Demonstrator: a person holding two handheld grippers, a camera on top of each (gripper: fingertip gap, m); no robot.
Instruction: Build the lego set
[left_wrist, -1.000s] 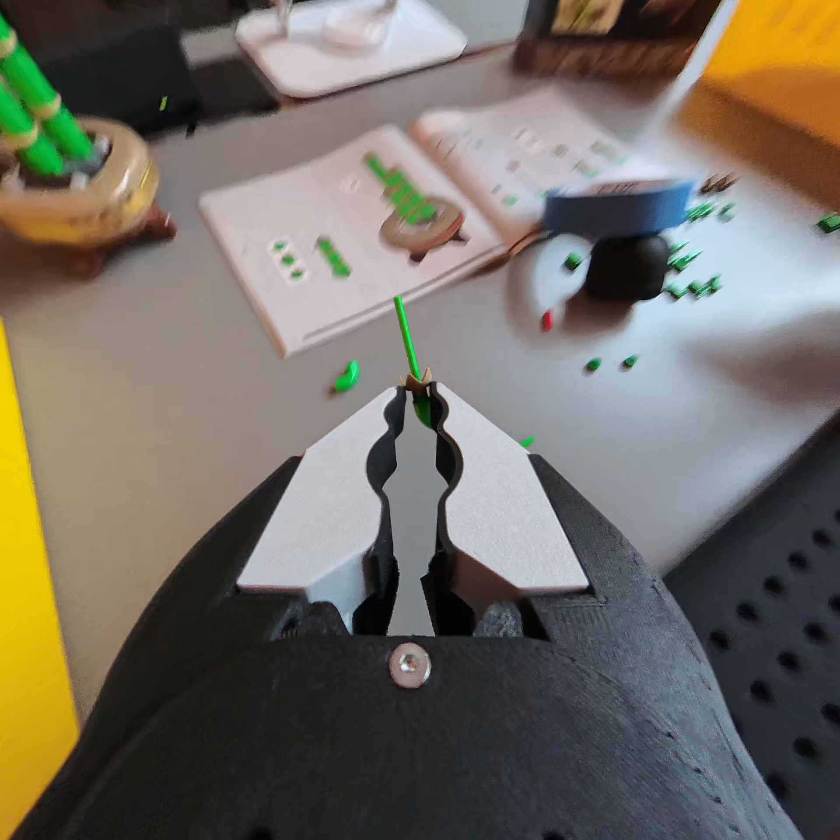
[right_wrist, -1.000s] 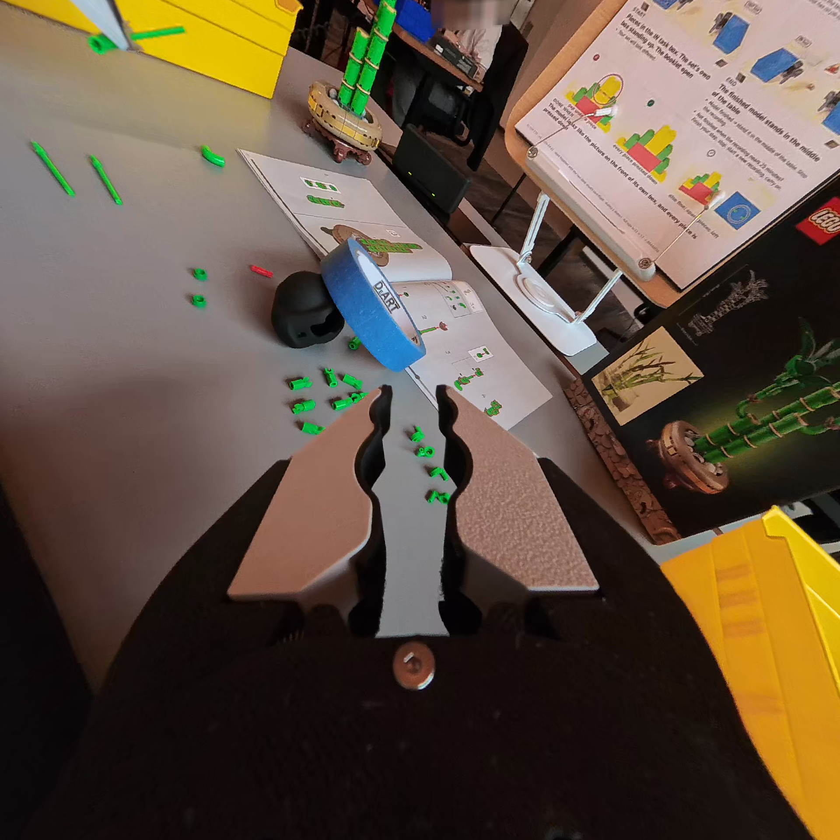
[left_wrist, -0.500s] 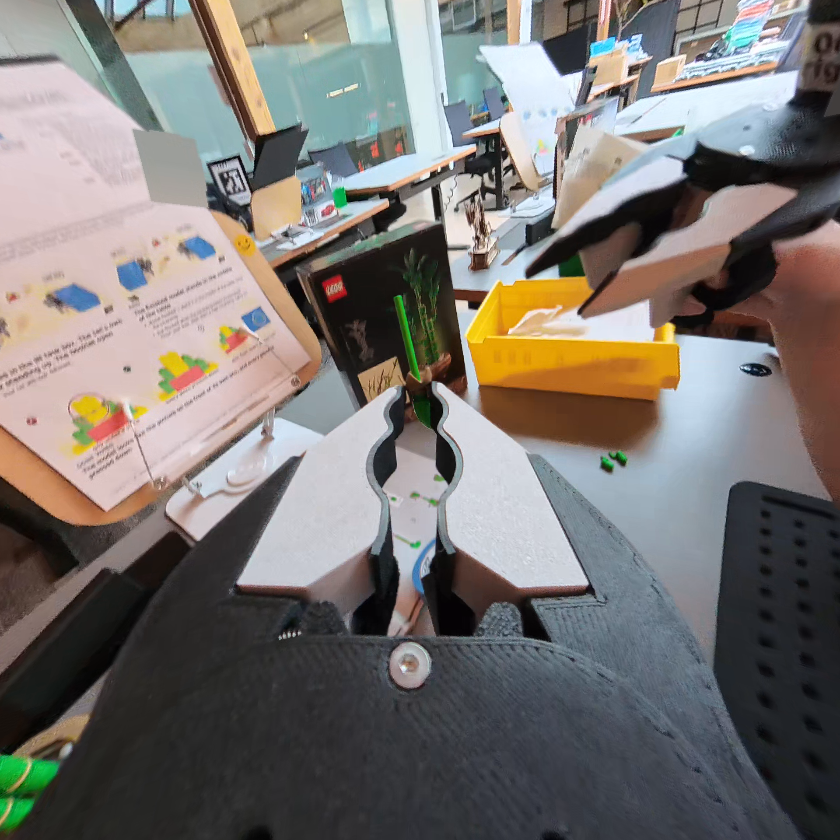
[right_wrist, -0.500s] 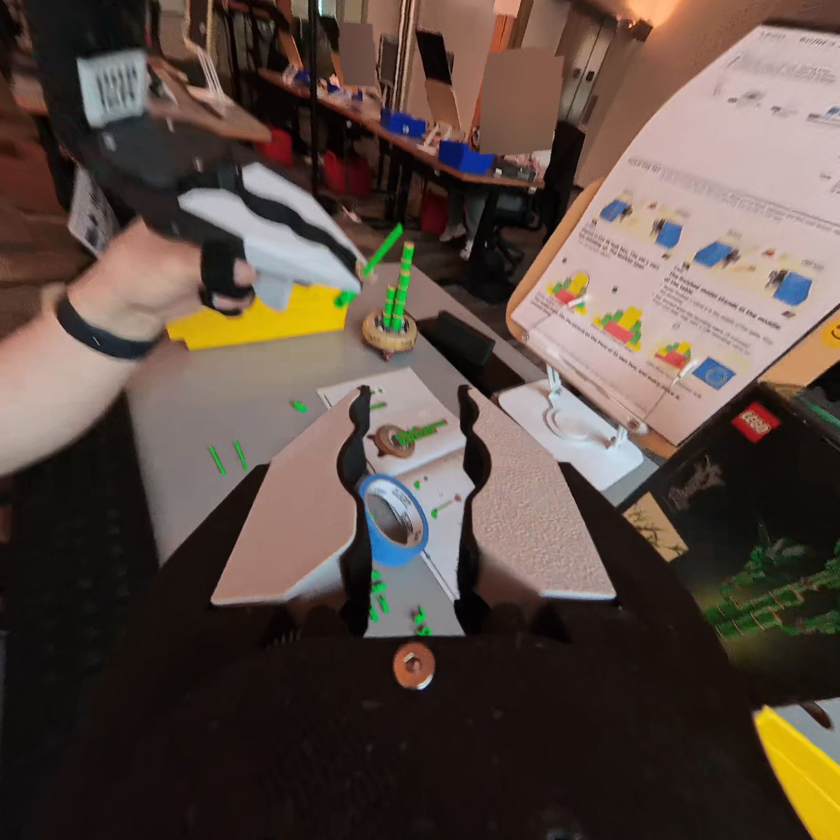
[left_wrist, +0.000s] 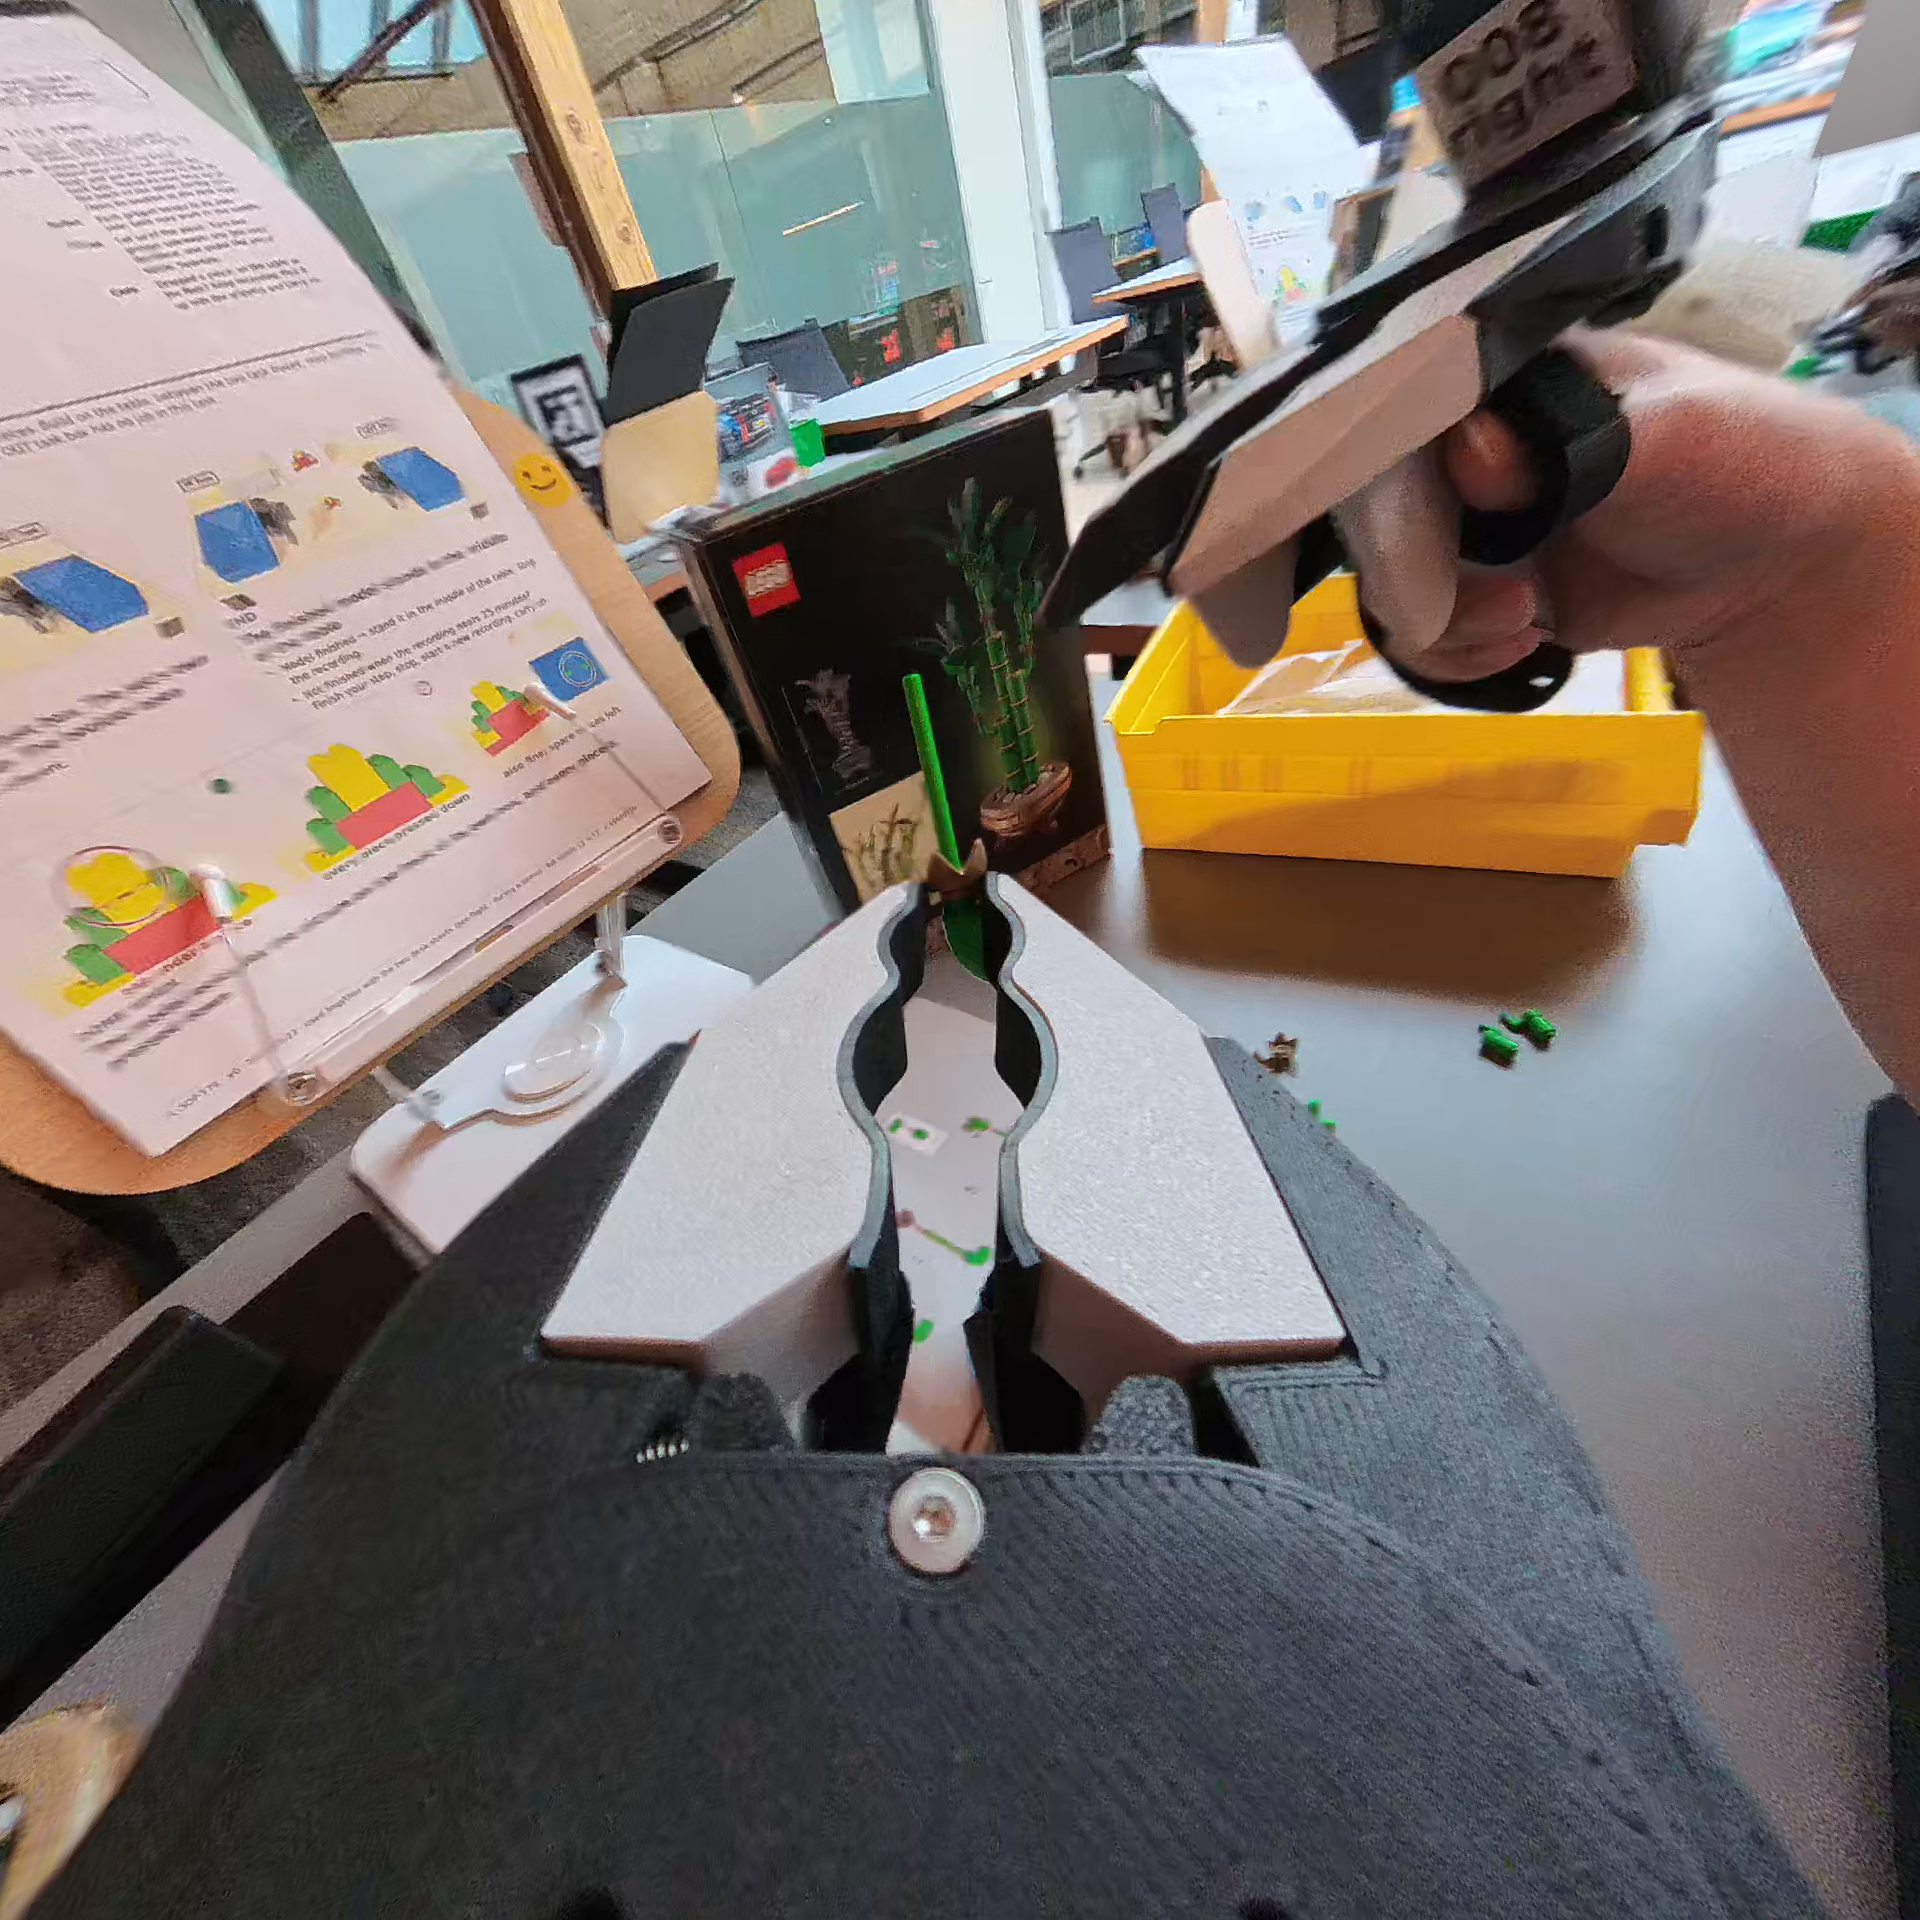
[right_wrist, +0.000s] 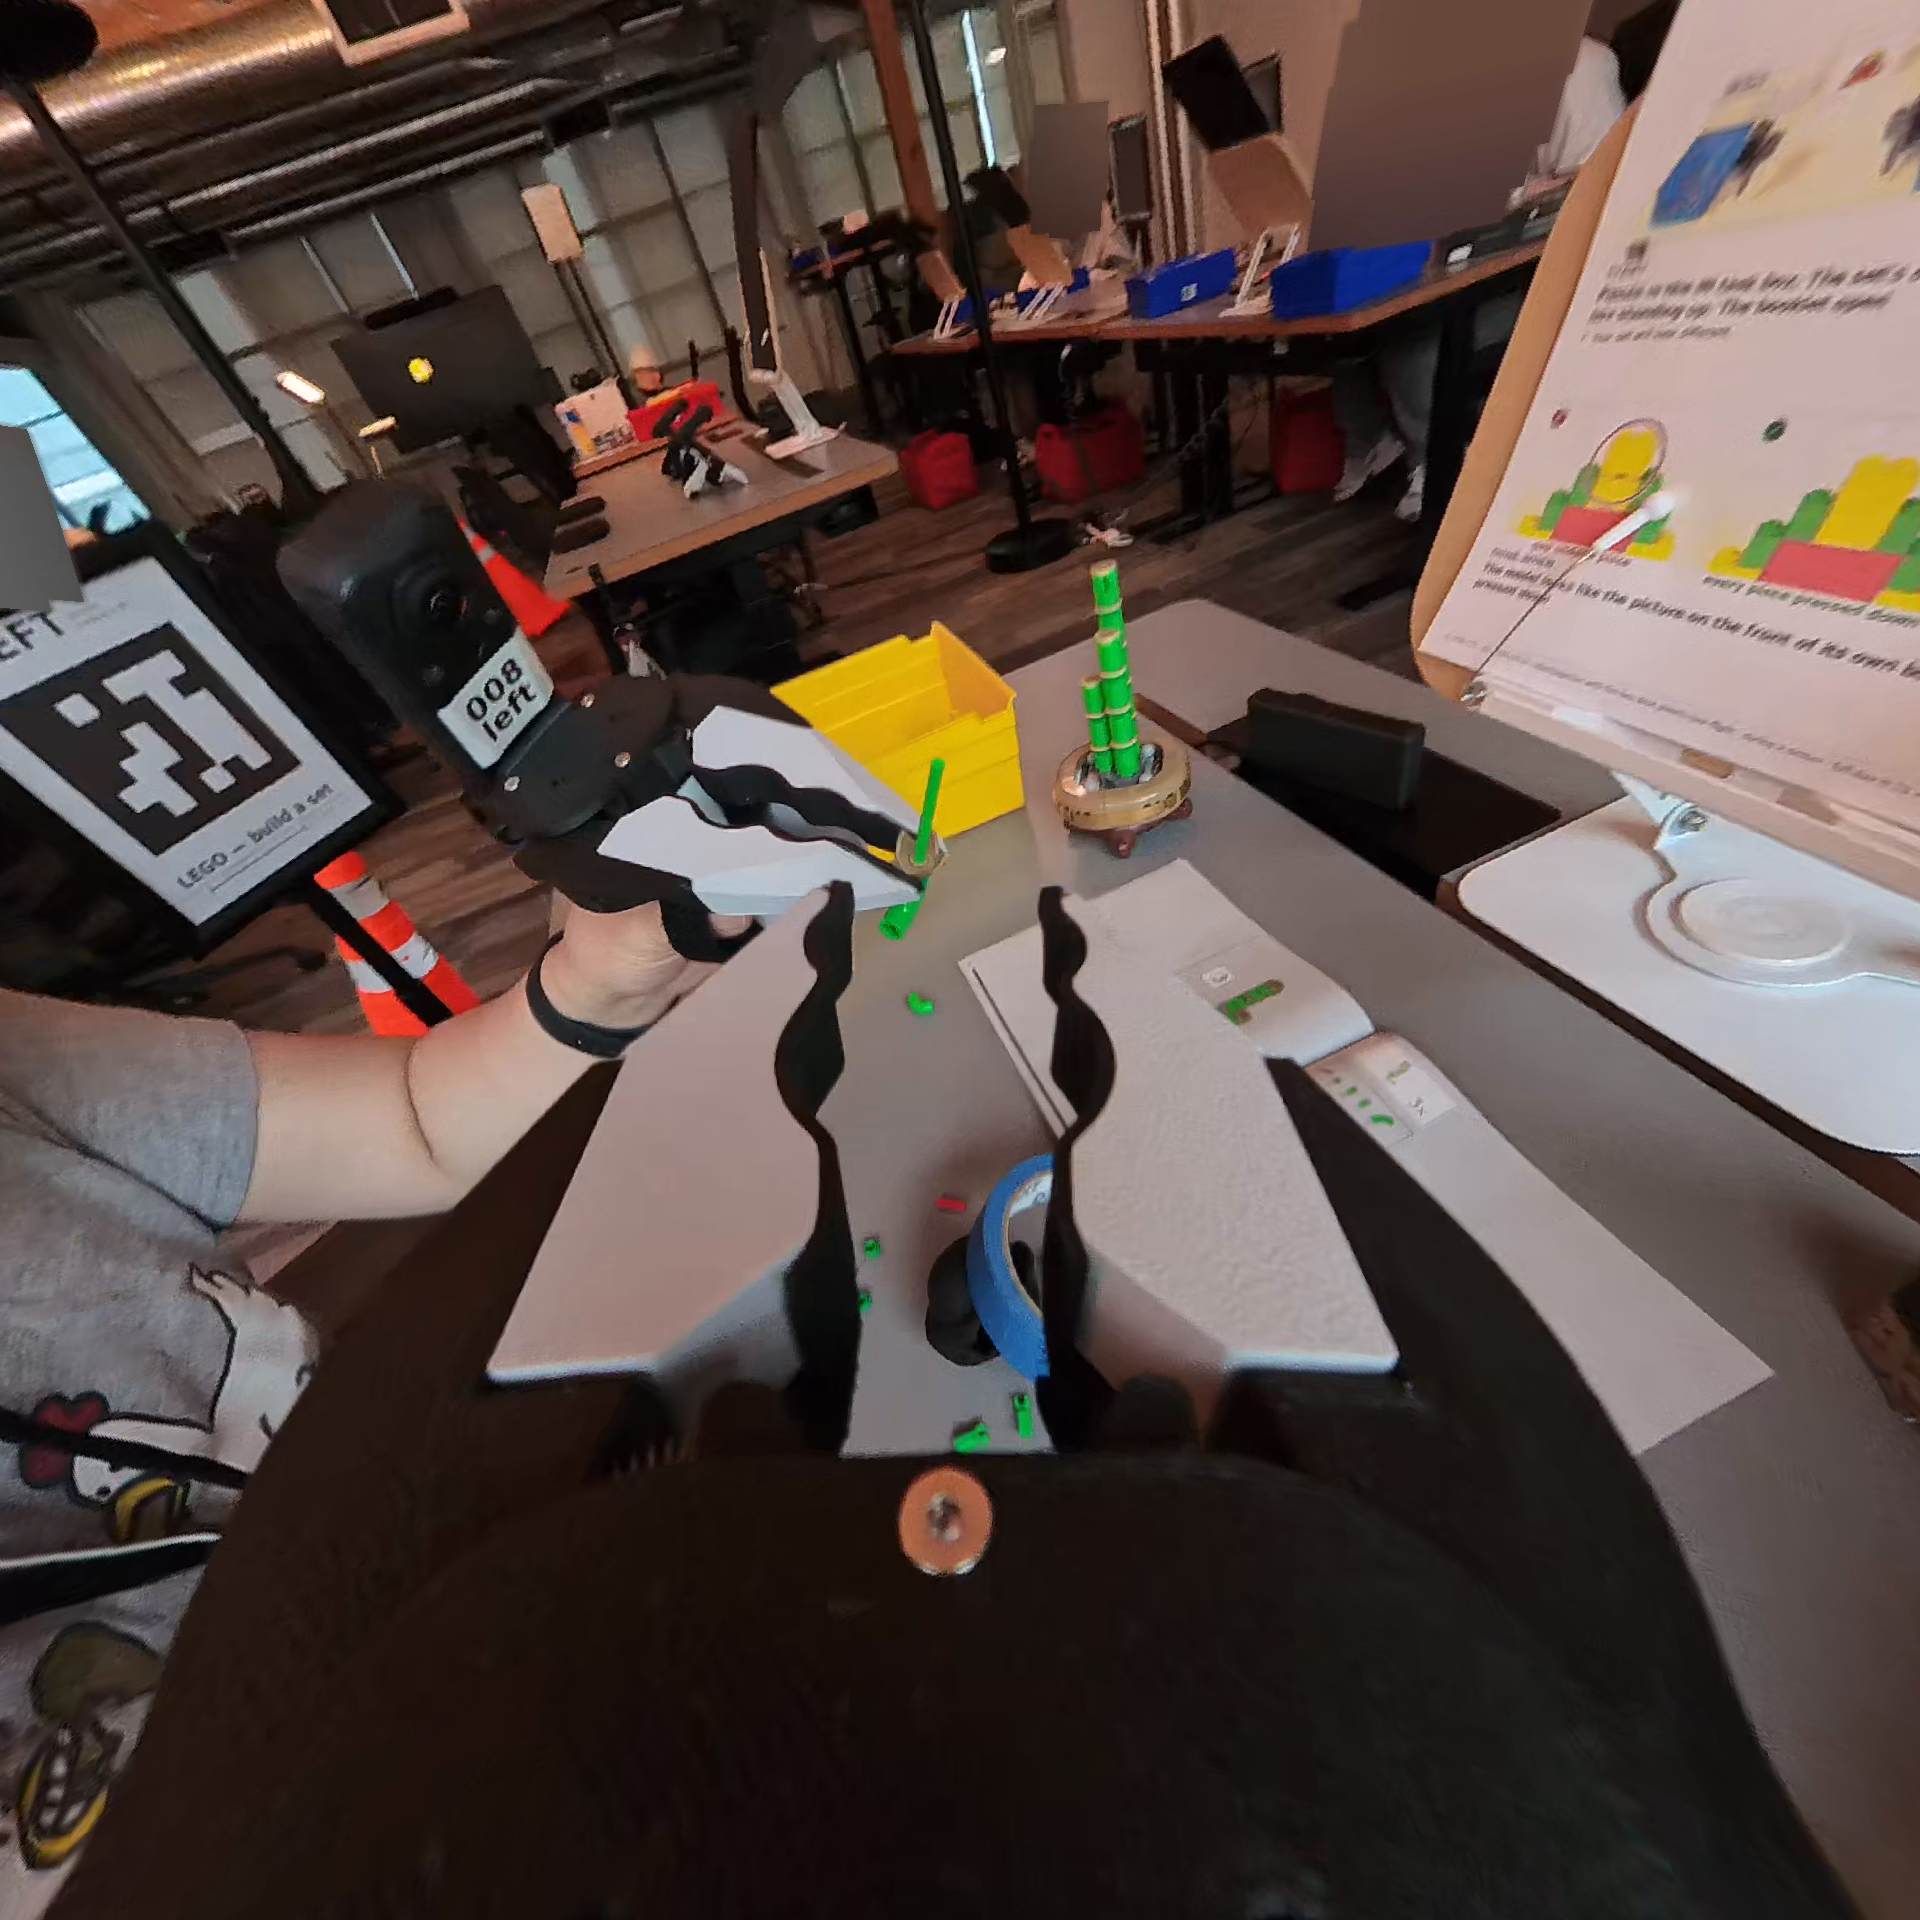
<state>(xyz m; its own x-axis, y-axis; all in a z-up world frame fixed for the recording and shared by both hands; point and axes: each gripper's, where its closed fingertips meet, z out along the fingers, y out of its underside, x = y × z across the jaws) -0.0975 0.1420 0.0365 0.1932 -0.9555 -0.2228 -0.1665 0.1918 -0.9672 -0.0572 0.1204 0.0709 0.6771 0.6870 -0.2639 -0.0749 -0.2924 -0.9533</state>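
My left gripper (left_wrist: 956, 896) is shut on a thin green rod (left_wrist: 928, 769) with a small tan ring piece at its base, and holds it up in the air; the rod sticks up past the fingertips. It also shows in the right wrist view (right_wrist: 906, 860), with the rod (right_wrist: 931, 795) just above and left of my right gripper. My right gripper (right_wrist: 943, 912) is open and empty; in the left wrist view (left_wrist: 1143, 566) it hangs at the upper right, pointing down-left. The partly built bamboo model (right_wrist: 1117, 717) stands in its tan pot on the grey table (right_wrist: 1299, 748).
An open instruction booklet (right_wrist: 1174, 997), a blue tape roll (right_wrist: 1008, 1257) on a black lump (right_wrist: 956, 1325) and loose green pieces (left_wrist: 1512, 1034) lie on the table. Around stand a yellow bin (left_wrist: 1403, 779), the set's box (left_wrist: 894, 644) and a sheet on a stand (left_wrist: 260, 623). About 7 cm separates my left fingertips from my right.
Both grippers have risen from the table and tilted up toward each other. The left one still holds the green rod. The right gripper's jaws have opened wider.
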